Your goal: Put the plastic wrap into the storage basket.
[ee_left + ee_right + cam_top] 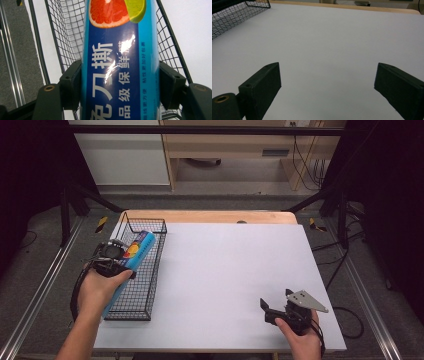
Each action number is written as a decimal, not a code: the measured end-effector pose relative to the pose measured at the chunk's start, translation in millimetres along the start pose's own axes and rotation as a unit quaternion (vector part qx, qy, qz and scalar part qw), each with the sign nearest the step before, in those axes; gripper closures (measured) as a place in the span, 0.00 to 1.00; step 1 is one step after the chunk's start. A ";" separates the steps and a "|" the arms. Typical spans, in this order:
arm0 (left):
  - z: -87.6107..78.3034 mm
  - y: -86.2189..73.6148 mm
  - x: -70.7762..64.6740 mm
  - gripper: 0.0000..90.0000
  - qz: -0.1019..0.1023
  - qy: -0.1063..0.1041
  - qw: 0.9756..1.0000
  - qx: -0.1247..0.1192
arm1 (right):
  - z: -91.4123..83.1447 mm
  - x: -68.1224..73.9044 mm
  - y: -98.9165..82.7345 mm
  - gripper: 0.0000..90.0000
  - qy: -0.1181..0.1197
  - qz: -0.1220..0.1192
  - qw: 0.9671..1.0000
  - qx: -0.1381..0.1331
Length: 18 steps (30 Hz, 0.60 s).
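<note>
**A:** ok starting from the high view, nearest stuff first: the two forearms come in at the bottom edge. The right gripper [272,310] sits low over the near right part of the white table [230,270], nothing between its jaws. The left gripper [111,256] is over at the left side, at the wire basket [137,270].

**B:** and the blue box?

**A:** the blue box [134,257] is a long thing, lying lengthwise in the basket, far end pointing toward the basket's far wall, near end sticking out under the left hand [100,287]. The basket itself sits along the table's left edge.

**B:** left gripper view?

**A:** super close. The box [120,70] runs straight up the middle, grapefruit and lime print at the far end, white lettering nearer. Both black jaws press flat on its two long sides, so the left gripper [120,85] is clamped on the box. Basket mesh [67,32] shows behind and on both sides of it.

**B:** right gripper view?

**A:** the right gripper [327,80] has its jaws spread wide apart, just bare white table [332,40] between them. Corner of the basket [234,12] is at far left, well apart.
</note>
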<state>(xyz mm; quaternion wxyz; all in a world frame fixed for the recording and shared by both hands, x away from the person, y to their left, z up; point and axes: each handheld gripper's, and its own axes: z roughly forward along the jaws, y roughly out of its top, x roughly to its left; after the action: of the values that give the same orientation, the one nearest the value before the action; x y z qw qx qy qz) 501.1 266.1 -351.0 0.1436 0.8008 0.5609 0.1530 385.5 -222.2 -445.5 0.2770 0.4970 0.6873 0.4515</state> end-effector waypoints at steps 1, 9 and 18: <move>0.1 0.2 -0.7 0.36 -0.001 0.002 1.000 0.001 | 0.2 0.1 -0.1 0.08 0.000 0.000 1.000 0.001; 1.4 0.7 -3.5 0.36 0.002 0.002 1.000 0.004 | 0.1 0.4 -0.3 0.08 0.001 -0.001 1.000 0.001; 7.4 1.8 -3.6 0.35 0.001 0.002 1.000 0.008 | 0.1 0.1 -0.5 0.08 0.001 0.001 1.000 0.002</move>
<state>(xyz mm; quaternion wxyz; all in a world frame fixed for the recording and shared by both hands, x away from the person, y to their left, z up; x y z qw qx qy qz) 504.5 261.6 -357.3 0.1361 0.8024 0.5612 0.1502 385.4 -222.1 -446.0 0.2750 0.4977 0.6881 0.4507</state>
